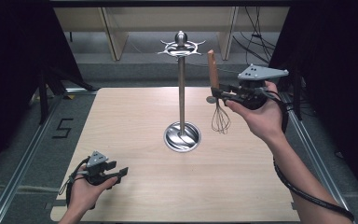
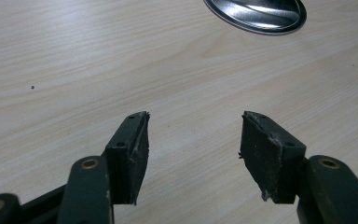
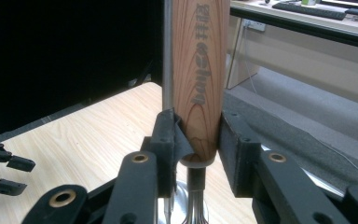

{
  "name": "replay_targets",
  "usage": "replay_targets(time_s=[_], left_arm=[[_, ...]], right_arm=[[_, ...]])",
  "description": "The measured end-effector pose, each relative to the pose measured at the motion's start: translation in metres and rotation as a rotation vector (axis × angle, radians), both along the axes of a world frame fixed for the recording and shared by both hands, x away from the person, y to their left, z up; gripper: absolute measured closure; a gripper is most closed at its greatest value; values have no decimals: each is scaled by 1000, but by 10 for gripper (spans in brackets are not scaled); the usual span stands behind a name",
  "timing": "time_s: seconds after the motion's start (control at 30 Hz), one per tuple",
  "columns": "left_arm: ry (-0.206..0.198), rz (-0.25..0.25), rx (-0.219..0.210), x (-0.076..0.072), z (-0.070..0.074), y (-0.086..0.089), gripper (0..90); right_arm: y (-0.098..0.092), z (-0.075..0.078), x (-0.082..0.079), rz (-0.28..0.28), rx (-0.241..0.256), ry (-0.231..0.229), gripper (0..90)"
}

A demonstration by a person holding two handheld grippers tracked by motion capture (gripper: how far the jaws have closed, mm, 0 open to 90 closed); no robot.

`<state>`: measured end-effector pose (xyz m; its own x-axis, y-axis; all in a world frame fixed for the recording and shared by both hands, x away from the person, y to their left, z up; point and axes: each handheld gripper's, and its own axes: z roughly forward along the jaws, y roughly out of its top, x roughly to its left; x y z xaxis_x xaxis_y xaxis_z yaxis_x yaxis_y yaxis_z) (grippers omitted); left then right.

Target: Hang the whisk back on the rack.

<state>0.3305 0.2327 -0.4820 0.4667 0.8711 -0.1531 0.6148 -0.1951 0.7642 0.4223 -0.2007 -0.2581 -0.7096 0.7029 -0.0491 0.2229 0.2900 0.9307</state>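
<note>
The whisk (image 1: 217, 95) has a brown wooden handle (image 3: 200, 79) with dark letters running along it, and a bunch of thin metal wire loops (image 1: 220, 119) at the other end. It is up in the air and stands straight, handle on top and wires hanging down, above the right side of the desk (image 1: 135, 186) and not touching it. The right gripper (image 1: 217, 93) pinches it tight at the bottom of the handle, just above the wires, and the whisk hangs a little to the right of the tall silver stand (image 1: 182, 93).
</note>
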Motion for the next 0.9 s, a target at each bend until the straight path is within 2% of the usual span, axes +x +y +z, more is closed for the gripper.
replay_targets(time_s=[0.07,0.13,0.23,0.37,0.5,0.53,0.6,0.67,0.73,0.77,0.83,0.9], left_arm=[[1,0,0,0,0,0,411],[1,3,-5,0,0,0,411],[1,3,-3,0,0,0,411],[0,2,-4,0,0,0,411],[1,7,-4,0,0,0,411],[1,5,-3,0,0,0,411],[-4,1,-9,0,0,0,410],[1,0,-6,0,0,0,411],[0,4,-10,0,0,0,411],[5,5,-7,0,0,0,411],[3,7,-7,0,0,0,411],[0,-1,-6,0,0,0,411]], right_arm=[[2,0,0,-12,14,-3,696],[1,1,1,3,7,13,696],[2,2,2,-2,10,-8,696],[3,3,3,15,15,27,696],[5,4,3,12,22,37,696],[5,4,5,22,16,21,696],[5,5,4,22,10,35,696],[5,5,5,24,8,25,696],[6,6,5,19,26,35,696],[5,6,6,22,13,26,696],[6,7,5,22,18,43,696],[6,7,6,21,18,39,696]])
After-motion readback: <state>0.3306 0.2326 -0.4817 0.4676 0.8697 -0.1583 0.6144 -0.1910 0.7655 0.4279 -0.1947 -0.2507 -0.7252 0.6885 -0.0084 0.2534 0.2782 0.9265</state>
